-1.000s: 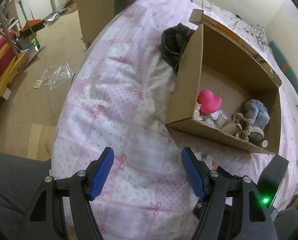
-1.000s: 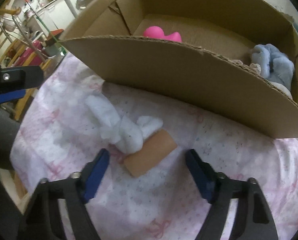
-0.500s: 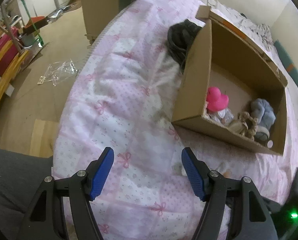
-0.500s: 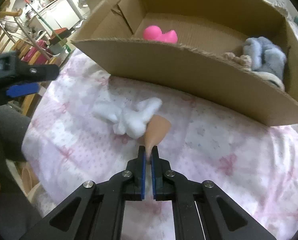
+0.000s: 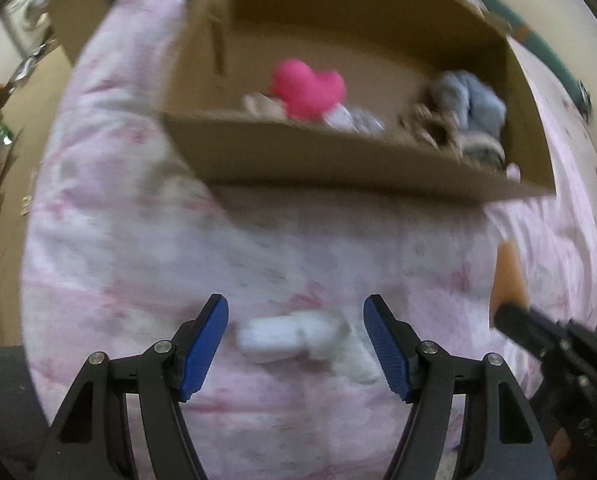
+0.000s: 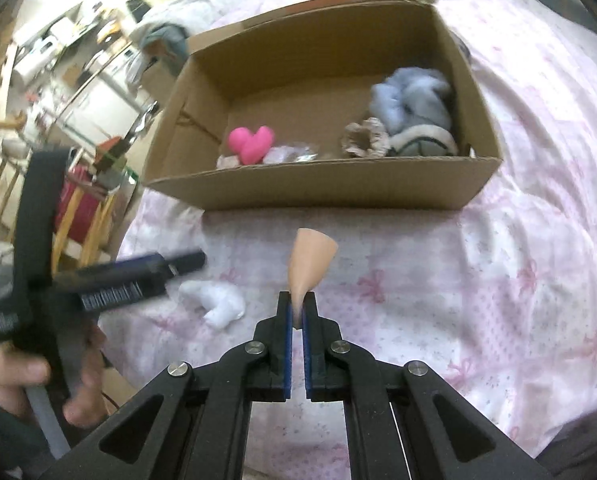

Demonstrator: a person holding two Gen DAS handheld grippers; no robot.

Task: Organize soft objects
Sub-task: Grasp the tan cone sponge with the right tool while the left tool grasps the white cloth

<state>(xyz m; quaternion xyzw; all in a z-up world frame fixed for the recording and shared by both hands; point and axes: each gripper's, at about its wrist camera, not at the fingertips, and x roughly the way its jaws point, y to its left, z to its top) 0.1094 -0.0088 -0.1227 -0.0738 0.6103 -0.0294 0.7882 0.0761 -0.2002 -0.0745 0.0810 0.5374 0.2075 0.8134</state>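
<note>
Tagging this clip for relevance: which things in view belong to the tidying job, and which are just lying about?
Job:
- peach sponge, pinched in right gripper
- white soft toy, between open left gripper
- cardboard box
- pink duck
- blue plush

Lying about:
- pink bedspread
- red bin

Left wrist view: heavy motion blur everywhere, brown cardboard box at 12 o'clock smeared. Right wrist view: sharper centre, soft indoor light, washed-out glare at 10 o'clock. Fisheye bending and dark vignette at all edges, faint shadow under box.
</note>
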